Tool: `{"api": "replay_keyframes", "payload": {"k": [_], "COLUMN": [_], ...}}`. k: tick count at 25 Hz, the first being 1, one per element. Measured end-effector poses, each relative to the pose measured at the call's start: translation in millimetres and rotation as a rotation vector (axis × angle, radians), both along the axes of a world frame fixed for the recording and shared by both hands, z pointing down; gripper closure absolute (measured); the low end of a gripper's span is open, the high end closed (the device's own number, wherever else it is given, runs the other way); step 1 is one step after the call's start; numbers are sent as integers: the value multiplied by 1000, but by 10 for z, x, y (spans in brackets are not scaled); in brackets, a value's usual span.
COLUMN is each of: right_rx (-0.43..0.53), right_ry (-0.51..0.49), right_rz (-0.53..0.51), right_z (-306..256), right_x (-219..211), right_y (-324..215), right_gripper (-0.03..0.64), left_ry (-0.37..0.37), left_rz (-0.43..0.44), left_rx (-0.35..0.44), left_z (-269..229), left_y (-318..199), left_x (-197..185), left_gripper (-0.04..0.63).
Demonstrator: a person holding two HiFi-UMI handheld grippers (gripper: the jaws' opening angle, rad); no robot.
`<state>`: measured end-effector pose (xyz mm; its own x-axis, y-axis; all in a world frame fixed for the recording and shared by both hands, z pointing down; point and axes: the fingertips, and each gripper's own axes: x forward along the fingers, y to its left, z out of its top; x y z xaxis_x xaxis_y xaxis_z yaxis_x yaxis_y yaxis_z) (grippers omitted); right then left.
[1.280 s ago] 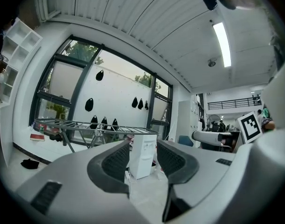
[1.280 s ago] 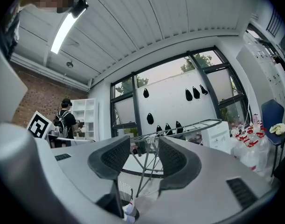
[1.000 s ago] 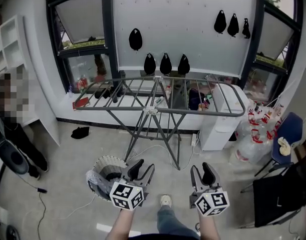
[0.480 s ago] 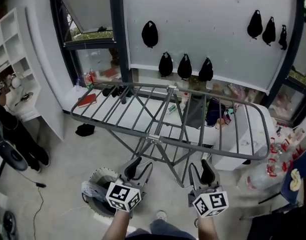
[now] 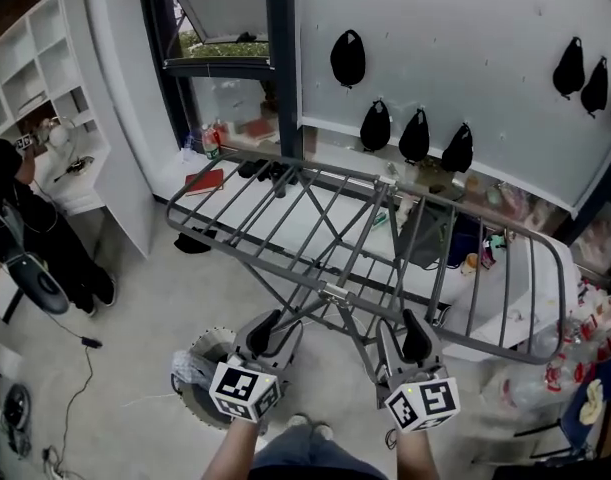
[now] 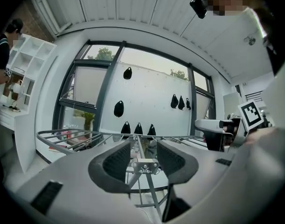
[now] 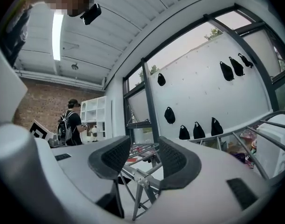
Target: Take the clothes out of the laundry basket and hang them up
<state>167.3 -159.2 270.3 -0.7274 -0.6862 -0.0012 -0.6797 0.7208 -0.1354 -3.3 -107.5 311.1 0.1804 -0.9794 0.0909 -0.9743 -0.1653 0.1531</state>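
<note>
Head view: I have stepped closer; the drying rack (image 5: 325, 238) now fills twelve o'clock. The laundry basket (image 5: 197, 406) lies at seven o'clock, untouched; left tongs (image 5: 278, 330) and right tongs (image 5: 402, 333) gape empty.

your left gripper (image 5: 277, 326) and right gripper (image 5: 400, 330) are pale grey with black, dimpled pads; the cube (image 5: 243, 391) on each shows black-and-white square markers. ahead of both, the drying rack (image 5: 335, 291) is dark grey. beyond it, black pouches (image 5: 375, 126) dot a white panel (image 5: 465, 48). just left of your left gripper, the laundry basket (image 5: 197, 408) is white and ribbed.
</note>
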Motion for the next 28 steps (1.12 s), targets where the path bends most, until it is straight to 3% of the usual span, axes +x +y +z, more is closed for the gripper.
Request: {"api": "replay_keyframes", "payload": {"k": [12,20,28], "right_rx": [6,17,-16], "right_ry": [-6,13,43], "right_rz": [-61,-298,-579], "right_z": [47,83,306], "right_x": [-361,-1263,-2329], "right_y": [-112,126,754], "right_gripper": [439,439,439], "left_ry": [-27,-29,1], "left_rz": [-75,-309,-595], "left_rx": [5,-15,-82], "left_z": [29,134,422], "left_y": [-2,583,1657], "left_x": [-403,-1152,-1936], "left_gripper": [414,414,414]}}
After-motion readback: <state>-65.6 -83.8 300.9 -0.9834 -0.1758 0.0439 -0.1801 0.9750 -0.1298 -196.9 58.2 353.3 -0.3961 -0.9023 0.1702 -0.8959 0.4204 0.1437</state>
